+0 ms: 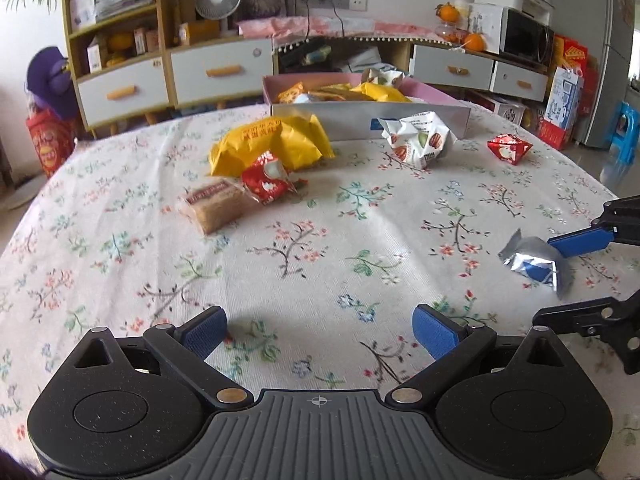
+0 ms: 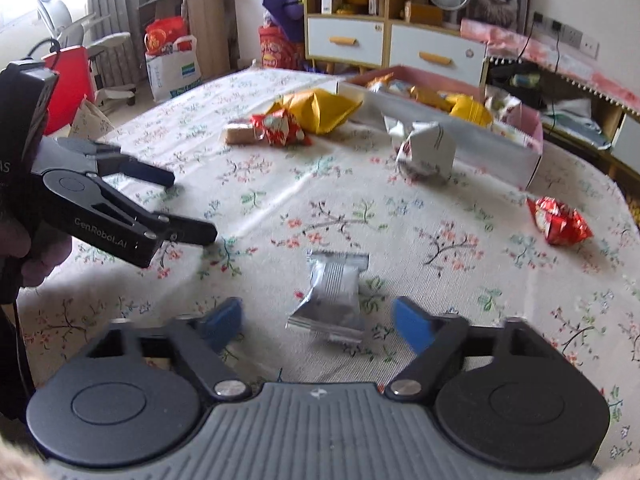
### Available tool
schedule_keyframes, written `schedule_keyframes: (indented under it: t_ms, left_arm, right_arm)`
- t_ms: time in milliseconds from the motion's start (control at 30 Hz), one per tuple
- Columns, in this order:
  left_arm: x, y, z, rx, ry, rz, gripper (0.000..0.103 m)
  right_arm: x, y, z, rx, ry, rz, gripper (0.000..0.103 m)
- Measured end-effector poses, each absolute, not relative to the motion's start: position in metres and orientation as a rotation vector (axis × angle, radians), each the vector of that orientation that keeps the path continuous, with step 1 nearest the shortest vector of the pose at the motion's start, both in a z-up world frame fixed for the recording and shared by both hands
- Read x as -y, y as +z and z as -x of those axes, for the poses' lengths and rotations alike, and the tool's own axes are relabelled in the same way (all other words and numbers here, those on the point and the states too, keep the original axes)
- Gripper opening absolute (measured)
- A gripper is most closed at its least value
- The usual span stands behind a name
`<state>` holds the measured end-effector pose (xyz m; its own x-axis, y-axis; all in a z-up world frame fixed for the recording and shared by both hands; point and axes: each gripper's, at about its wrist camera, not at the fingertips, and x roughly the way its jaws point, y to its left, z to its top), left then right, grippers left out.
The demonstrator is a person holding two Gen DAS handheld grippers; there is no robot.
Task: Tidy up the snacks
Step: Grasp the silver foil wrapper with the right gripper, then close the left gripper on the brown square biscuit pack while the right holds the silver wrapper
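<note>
A silver snack packet [image 2: 332, 296] lies on the floral tablecloth, between the open fingers of my right gripper [image 2: 318, 326]; it also shows in the left wrist view [image 1: 534, 262]. My left gripper [image 1: 320, 330] is open and empty above bare cloth. Loose on the table lie a yellow bag [image 1: 276, 142], a red packet [image 1: 266, 180], a brown biscuit pack [image 1: 214, 204], a white nut packet [image 1: 418, 136] and another red packet [image 1: 509, 148]. A pink and white box [image 1: 352, 120] at the far side holds several snacks.
The table is round, with its edge close on the right [image 2: 624, 208]. Cabinets with drawers [image 1: 216, 72] and a microwave [image 1: 524, 36] stand behind the table. My left gripper appears at the left of the right wrist view [image 2: 192, 208].
</note>
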<state>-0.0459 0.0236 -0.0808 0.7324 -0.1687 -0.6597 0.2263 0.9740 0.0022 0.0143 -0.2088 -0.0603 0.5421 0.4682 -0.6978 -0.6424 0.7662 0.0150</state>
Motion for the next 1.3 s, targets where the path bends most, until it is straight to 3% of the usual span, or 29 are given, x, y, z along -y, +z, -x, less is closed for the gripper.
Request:
schedule_keyframes:
  t_ms: [67, 200, 300, 733, 1133, 1300]
  left_arm:
    - [-0.025, -0.081, 0.043, -0.712, -0.207, -0.08, 0.101]
    - [-0.03, -0.08, 0.034, -0.702, -0.179, -0.082, 0.101]
    - [-0.036, -0.081, 0.025, -0.693, -0.172, -0.085, 0.101]
    - [-0.087, -0.085, -0.023, -0.685, -0.218, -0.085, 0.101]
    - [-0.086, -0.084, -0.051, -0.662, -0.305, -0.15, 0.101]
    - [-0.086, -0.084, -0.057, -0.648, -0.334, -0.146, 0.09]
  right_arm:
    - [0.209, -0.06, -0.013, -0.734, 0.671, 0.249, 0.062]
    - [0.208, -0.056, -0.012, -0.715, 0.679, 0.25, 0.034]
    - [0.206, -0.055, -0.013, -0.705, 0.681, 0.247, 0.025]
    - [0.181, -0.048, -0.028, -0.668, 0.706, 0.27, 0.023]
    - [0.16, -0.046, -0.044, -0.683, 0.689, 0.258, 0.023]
    - [0.156, -0.047, -0.046, -0.693, 0.677, 0.262, 0.023]
